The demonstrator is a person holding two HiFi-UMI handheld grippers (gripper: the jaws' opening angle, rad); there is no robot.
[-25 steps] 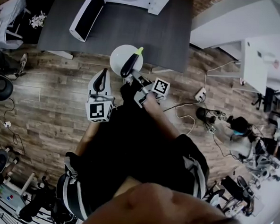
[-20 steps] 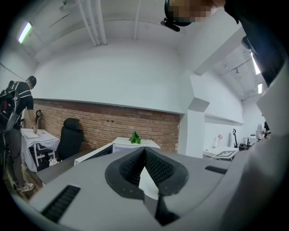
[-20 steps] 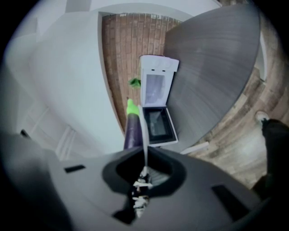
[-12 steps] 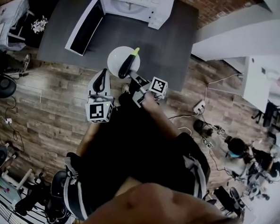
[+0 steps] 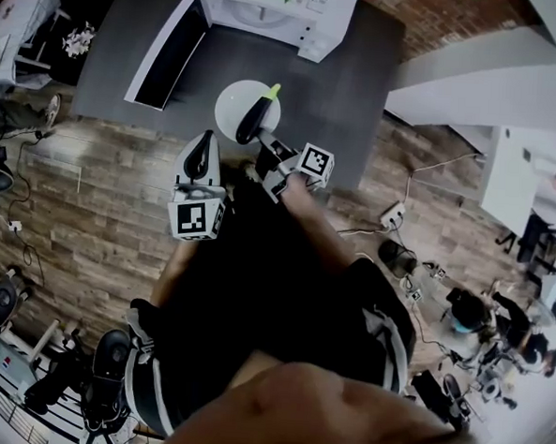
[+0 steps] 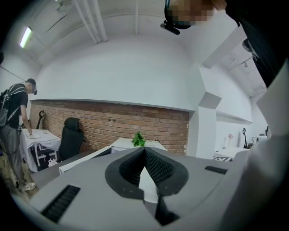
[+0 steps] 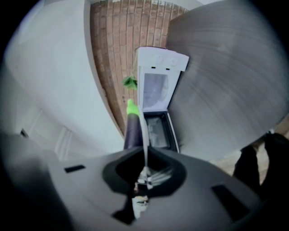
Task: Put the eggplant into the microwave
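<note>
We carry the eggplant (image 5: 252, 121) on a white plate (image 5: 231, 104) rather than gripping it directly. The right gripper (image 5: 264, 150) has its jaws clamped together on the near rim of that plate. In the right gripper view the plate (image 7: 144, 135) runs edge-on as a thin pale line straight out from between the pads. The dark eggplant (image 7: 132, 131) lies against the plate's face with its green stem end pointing away from us. Pinching the rim looks to us like the sensible choice: the plate gives the jaws a thin, firm edge, whereas the rounded vegetable could roll or slip. In the head view the plate hangs over the near edge of the dark table (image 5: 334, 74), short of the microwave (image 5: 272, 10) at the far side. The microwave's door (image 5: 160, 51) stands swung open to the left, so the cavity is ready to take the load. The left gripper (image 5: 204, 144) hovers to the left of the plate, apart from it. Its jaws are together on nothing, as its own view (image 6: 144, 151) shows. We judge it is kept free for the door later. What remains is the reach across the table and setting the plate inside without tipping it.
</note>
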